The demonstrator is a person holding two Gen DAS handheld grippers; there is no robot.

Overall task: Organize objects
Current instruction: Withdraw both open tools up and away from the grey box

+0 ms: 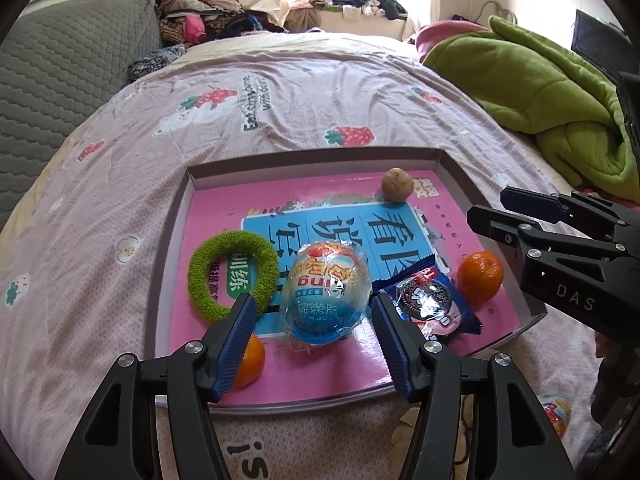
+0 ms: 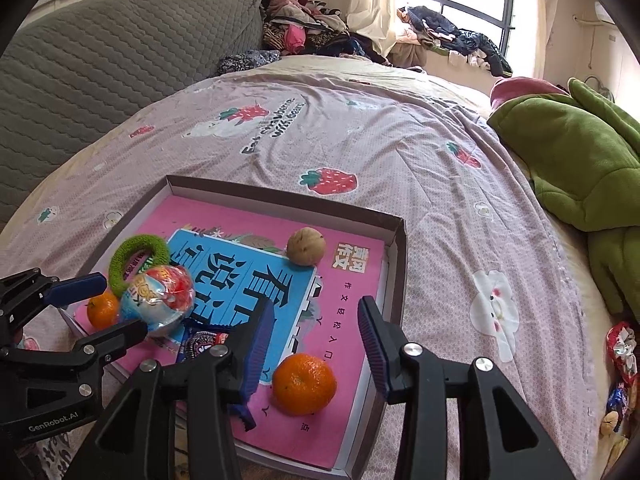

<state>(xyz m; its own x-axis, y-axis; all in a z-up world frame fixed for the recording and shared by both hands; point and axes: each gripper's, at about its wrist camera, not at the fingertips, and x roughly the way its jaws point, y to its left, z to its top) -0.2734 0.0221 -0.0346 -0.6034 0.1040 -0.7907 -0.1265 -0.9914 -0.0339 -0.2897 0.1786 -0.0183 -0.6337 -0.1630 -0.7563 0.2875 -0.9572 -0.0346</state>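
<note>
- The left gripper (image 1: 312, 316) stands wide open around the egg (image 1: 324, 292), a foil-wrapped toy egg lying in the tray (image 1: 456, 168); neither pad touches it, so I judge this as either the moment before a grasp or just after a release, and the views alone do not settle which.
- The right gripper (image 2: 316, 336) is open too, holding nothing, poised above the near orange (image 2: 304, 384) at the tray's right edge.
- If the egg is to be lifted, the pads (image 1: 236, 344) should meet its widest part squarely; the wrap looks slick and crinkly, so a slow, centred squeeze is likely safer than a quick pinch near the tip.
- The ring (image 1: 234, 274) touches or nearly touches the egg on its left, and the cookie pack (image 1: 430, 304) lies against its right, with the right pad just over the pack's corner. Keeping the fingers low risks snagging either.
- A second orange (image 1: 250, 360) sits half hidden behind the left finger; it may roll if nudged.
- The walnut (image 1: 397, 185) rests well apart at the far side.
- More wrapped snacks (image 2: 622, 352) lie on the bed (image 2: 360, 128) outside the tray, so the task seems unfinished.
</note>
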